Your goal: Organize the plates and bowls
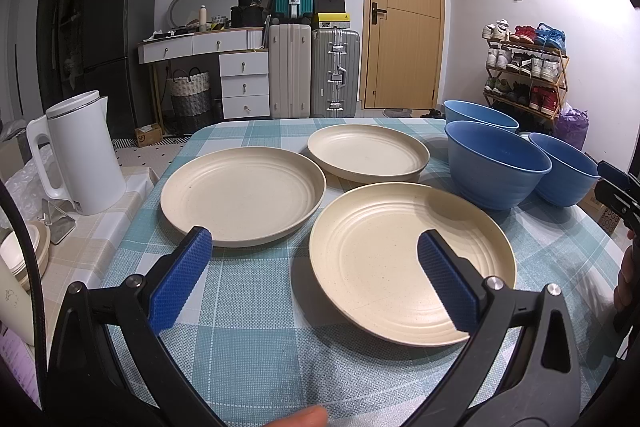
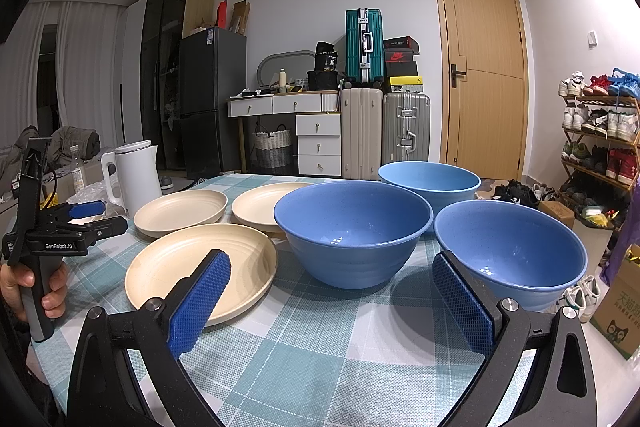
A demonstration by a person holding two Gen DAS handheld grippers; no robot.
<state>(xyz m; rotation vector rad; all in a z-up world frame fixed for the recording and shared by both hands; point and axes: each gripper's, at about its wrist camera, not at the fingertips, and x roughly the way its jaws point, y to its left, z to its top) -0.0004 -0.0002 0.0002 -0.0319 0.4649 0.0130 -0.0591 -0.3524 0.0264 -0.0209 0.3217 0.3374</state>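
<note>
Begin with the nearest plate [image 1: 412, 267], lying flat on the checked tablecloth [image 1: 248, 315] directly ahead of the left gripper [image 1: 314, 251]; judged from the layout, nothing stacked yet, all six pieces lying separate. Approach the near rim low and level, one finger above the lip and one below, and close only once the rim sits deep between the pads, since a shallow smooth rim likely slips under a tip pinch. Left gripper spread wide, holding nothing, touching nothing, its right finger [image 1: 448, 283] overlapping the nearest plate in view but apparently above it. Right gripper [image 2: 332, 279] likewise spread wide and empty, hovering before the bowls. Beyond the nearest plate to the left, a second plate [image 1: 240, 195]; behind the nearest plate, a third plate [image 1: 368, 155], suitable as stack base or additions. Right of the nearest plate, a blue bowl [image 2: 352, 231]; further right, a second bowl [image 2: 516, 255]; behind both, a third bowl [image 2: 430, 183]. Nest bowls separately from plates. Far left of the nearest plate, off the cloth, a white kettle [image 1: 80, 151]; keep swings clear of it.
</note>
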